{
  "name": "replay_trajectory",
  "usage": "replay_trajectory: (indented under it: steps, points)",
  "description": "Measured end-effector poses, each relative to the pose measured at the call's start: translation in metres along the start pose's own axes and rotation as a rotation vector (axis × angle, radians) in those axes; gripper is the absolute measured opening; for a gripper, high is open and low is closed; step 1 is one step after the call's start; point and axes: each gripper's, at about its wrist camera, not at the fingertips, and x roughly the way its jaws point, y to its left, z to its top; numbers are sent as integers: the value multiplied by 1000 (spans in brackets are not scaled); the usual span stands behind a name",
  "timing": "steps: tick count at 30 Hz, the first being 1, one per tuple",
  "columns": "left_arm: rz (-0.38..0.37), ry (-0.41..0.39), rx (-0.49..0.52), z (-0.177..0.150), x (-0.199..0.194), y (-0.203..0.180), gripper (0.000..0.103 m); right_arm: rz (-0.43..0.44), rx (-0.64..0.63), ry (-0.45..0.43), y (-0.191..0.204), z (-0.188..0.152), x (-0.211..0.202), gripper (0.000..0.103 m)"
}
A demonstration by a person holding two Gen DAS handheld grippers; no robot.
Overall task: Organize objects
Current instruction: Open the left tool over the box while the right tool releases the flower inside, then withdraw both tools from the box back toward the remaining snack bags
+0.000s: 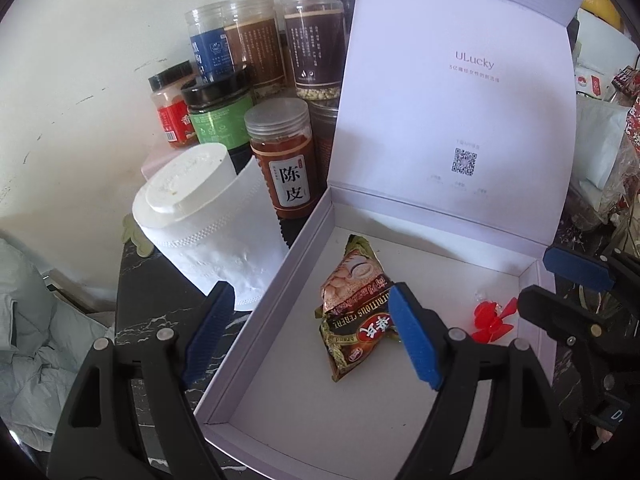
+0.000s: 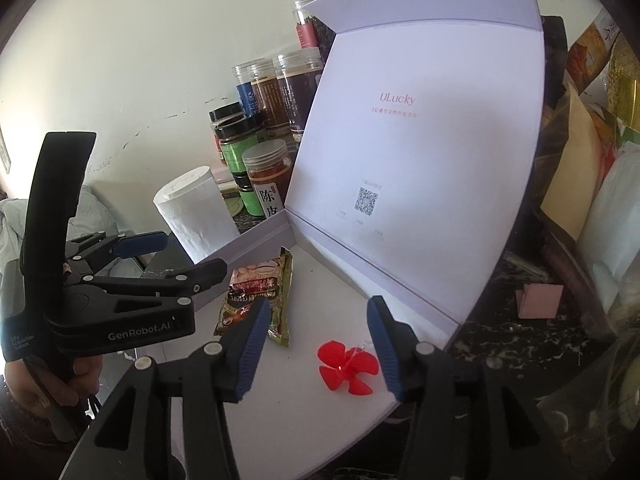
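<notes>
Just below right hand-held gripper [image 2: 316, 348], propeller [image 2: 347, 367].

My left wrist camera looks steeply down along its fingers from the box's [image 1: 308, 236] left front corner, close in. My right wrist camera sits further right, angled down at the same box [image 2: 256, 240] — near its front edge. Both share the box floor, the upright lid [image 1: 452, 120], the jars [image 1: 256, 60] and the paper roll [image 1: 208, 236] — and each catches the other gripper.
</notes>
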Motion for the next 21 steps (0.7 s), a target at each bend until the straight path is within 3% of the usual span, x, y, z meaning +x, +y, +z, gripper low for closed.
replay_trajectory:
  steps: [8, 21]
  points:
    - [30, -53, 4, -3, -52, -4, 90, -62, -19, -37, 7, 6, -21, 60]
    - [49, -113, -21, -15, -106, 3, 94, -89, -51, -80, 26, 10, -62, 60]
